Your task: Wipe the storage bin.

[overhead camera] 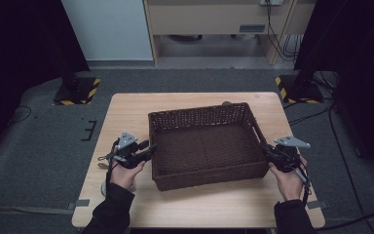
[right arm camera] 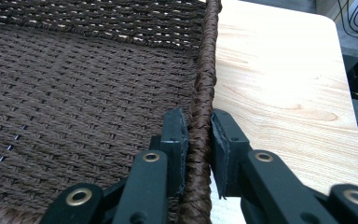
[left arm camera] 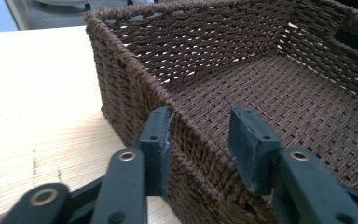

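Altogether, two grippers flank one basket [overhead camera: 207, 146] on one table [overhead camera: 126, 114].

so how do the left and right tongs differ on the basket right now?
The right tongs are clamped on the basket rim, pads pressed to both sides of the wall. The left tongs straddle their wall with a gap: the outer pad sits against it, the inner pad stands clear. In the high view, left holds the basket's left wall, right its right wall. Both are black two-jaw tongs gripping near the person's end.

Light wooden table [overhead camera: 126, 117] stands on grey floor [overhead camera: 44, 161]. Two black stands with yellow-black striped bases [overhead camera: 78, 91] flank its far side. Cables [overhead camera: 285, 46] hang behind.
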A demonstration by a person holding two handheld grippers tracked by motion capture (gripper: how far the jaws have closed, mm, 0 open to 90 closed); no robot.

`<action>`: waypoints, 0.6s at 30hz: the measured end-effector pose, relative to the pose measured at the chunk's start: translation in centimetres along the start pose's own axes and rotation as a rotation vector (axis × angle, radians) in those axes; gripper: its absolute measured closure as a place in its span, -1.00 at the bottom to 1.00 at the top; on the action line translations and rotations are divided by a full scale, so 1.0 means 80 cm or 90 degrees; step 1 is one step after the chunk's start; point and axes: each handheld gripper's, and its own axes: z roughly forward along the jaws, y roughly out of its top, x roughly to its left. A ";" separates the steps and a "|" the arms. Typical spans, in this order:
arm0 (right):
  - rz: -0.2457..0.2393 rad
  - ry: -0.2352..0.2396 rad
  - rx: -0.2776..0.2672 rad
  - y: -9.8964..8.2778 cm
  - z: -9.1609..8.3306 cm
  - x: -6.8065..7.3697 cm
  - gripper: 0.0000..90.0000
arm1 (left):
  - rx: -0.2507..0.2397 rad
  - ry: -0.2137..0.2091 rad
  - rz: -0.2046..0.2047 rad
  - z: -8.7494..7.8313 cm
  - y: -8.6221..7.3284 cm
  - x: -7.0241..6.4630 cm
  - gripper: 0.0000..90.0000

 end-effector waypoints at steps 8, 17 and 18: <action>0.004 0.008 -0.019 0.002 -0.015 0.002 0.45 | 0.005 0.012 0.016 -0.004 -0.001 -0.008 0.43; 0.012 -0.002 -0.011 -0.002 -0.018 -0.004 0.49 | 0.009 0.026 0.042 -0.015 -0.008 -0.029 0.41; 0.013 -0.006 -0.013 -0.002 -0.017 -0.004 0.51 | 0.010 0.026 0.047 -0.016 -0.008 -0.030 0.41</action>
